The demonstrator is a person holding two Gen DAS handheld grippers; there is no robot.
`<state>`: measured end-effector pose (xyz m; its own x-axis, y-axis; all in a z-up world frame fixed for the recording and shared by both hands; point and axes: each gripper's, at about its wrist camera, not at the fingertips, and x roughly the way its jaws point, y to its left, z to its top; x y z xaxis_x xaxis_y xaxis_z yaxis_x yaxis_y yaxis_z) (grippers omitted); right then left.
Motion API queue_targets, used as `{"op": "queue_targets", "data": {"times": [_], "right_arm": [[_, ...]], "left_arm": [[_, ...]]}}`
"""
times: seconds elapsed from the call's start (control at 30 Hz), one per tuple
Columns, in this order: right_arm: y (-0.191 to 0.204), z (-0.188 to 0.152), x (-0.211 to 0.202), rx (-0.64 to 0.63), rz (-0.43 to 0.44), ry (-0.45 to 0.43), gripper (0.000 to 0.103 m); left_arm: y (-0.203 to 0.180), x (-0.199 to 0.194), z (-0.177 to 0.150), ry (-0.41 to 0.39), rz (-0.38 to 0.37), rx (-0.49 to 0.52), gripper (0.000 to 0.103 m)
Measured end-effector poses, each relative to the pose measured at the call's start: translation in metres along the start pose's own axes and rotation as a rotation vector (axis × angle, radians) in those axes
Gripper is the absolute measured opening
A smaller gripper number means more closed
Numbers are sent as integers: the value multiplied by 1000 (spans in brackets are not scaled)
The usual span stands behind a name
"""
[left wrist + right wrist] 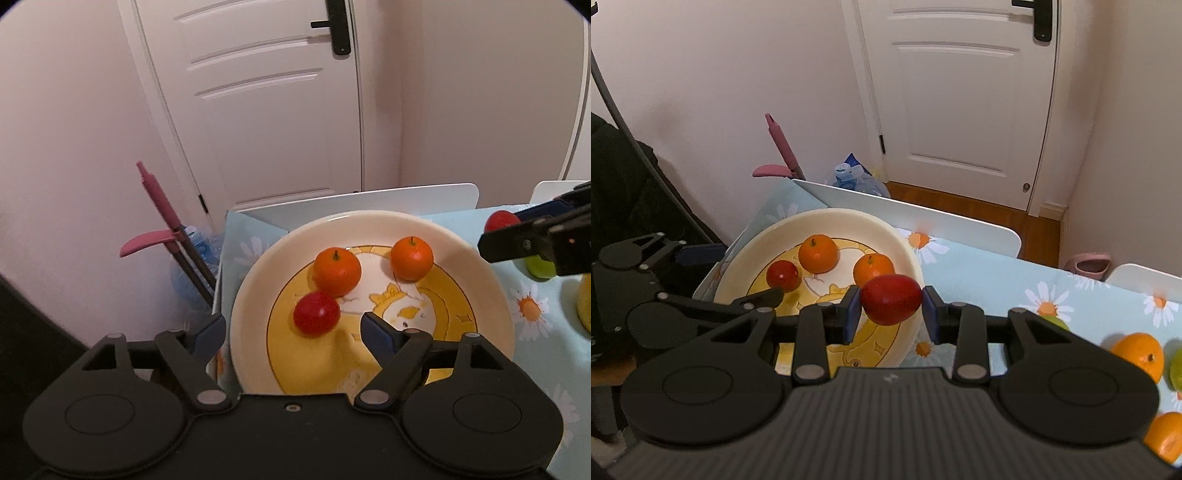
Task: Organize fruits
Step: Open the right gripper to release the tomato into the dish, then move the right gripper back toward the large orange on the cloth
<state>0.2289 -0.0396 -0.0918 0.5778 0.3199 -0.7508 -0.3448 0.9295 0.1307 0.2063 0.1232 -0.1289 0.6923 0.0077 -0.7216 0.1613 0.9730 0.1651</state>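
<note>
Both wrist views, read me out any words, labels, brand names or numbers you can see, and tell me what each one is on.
No readable words or numbers in either view.
Right gripper housing: a small pale logo mark, not letters.
Plate: cartoon artwork only, no text.
Tablecloth: daisy print only.
Water bottle by the door: label too blurred to read.

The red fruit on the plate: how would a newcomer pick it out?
Find the cream plate with the yellow cartoon. Three fruits lie on it; the red fruit lies nearest the left tool. It is the only red one there, beside two oranges.
</note>
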Motion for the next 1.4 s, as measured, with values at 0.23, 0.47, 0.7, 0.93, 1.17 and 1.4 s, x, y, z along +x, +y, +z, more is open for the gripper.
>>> {"op": "queue_targets", "data": {"times": [0.23, 0.47, 0.7, 0.93, 1.17, 1.4], "right_arm": [[8, 2, 9, -85, 33, 19, 50], [17, -1, 30, -167, 46, 50, 50], [19, -4, 35, -165, 59, 51, 59], [19, -4, 22, -138, 63, 9, 103], [21, -7, -1, -117, 28, -30, 103], [20, -10, -35, -51, 17, -62, 103]], "left_arm": [[-4, -21, -8, 5, 6, -47, 88], [-1, -37, -15, 8, 21, -104, 90], [5, -49, -23, 8, 33, -148, 91], [2, -59, -29, 10, 31, -154, 91], [3, -76, -28, -12, 30, -156, 92], [1, -102, -22, -60, 33, -128, 96]]}}
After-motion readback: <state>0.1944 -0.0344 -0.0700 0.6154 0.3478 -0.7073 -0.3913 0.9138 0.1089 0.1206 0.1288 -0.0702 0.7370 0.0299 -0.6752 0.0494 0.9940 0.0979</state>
